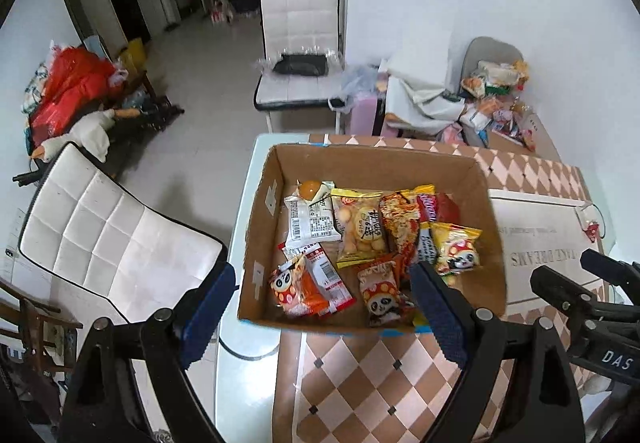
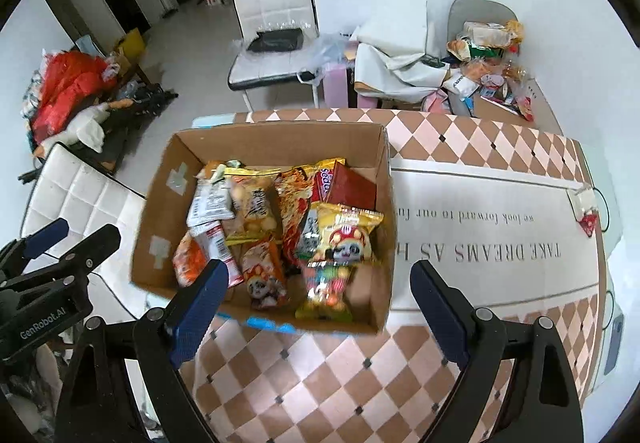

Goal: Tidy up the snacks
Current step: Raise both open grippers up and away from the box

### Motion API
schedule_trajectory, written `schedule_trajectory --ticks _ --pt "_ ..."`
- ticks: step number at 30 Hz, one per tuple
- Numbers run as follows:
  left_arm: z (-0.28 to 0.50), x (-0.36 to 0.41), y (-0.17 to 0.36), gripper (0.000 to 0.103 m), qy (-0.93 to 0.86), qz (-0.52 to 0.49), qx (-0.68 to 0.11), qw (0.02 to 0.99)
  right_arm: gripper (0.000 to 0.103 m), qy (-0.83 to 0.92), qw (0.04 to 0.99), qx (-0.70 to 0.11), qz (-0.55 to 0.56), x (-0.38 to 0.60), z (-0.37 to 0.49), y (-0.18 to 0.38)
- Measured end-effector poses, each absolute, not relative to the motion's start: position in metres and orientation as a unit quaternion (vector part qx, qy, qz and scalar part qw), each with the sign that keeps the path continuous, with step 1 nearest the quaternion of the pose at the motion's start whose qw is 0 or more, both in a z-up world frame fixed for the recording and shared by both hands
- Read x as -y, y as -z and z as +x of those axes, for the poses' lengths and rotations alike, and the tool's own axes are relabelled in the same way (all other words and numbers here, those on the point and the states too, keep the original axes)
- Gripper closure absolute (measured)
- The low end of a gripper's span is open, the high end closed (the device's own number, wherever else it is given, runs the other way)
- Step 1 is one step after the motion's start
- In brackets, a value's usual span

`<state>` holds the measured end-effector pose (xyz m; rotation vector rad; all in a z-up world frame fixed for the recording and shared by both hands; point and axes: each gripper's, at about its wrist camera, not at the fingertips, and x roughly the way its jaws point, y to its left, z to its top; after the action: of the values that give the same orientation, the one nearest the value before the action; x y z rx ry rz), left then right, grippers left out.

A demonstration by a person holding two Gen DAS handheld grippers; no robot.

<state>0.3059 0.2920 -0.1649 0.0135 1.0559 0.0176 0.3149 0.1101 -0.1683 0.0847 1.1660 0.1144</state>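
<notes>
A cardboard box [image 1: 486, 179] filled with snack packets [image 1: 360, 231] is seen on the checkered tablecloth [image 2: 320, 383]. The left gripper [image 1: 324, 319] and right gripper [image 2: 320, 307] are held above it, jaws spread wide, nothing gripped.

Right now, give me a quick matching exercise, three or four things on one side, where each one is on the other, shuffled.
Things:
1. snack packets
2. cardboard box
3. black bag
4. left gripper

Places:
A. on the white chair's seat
B. above the box's near edge, jaws open and empty
C. inside the box
D. on the checkered tablecloth

Pairs: 1-C, 2-D, 3-A, 4-B
</notes>
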Motion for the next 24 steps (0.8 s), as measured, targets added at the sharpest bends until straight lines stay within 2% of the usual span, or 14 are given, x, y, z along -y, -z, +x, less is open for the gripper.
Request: schedule_trajectory --ticks 11,24 --pt "0.241 -0.27 0.103 0.013 0.019 0.007 -0.455 0.89 0.009 -0.056 0.871 -0.486 0.039 -0.088 0.222 0.084" --pt "0.191 -0.265 0.08 0.013 0.018 -0.004 -0.447 0.894 0.007 -0.069 0.885 -0.459 0.034 -0.078 0.168 0.045"
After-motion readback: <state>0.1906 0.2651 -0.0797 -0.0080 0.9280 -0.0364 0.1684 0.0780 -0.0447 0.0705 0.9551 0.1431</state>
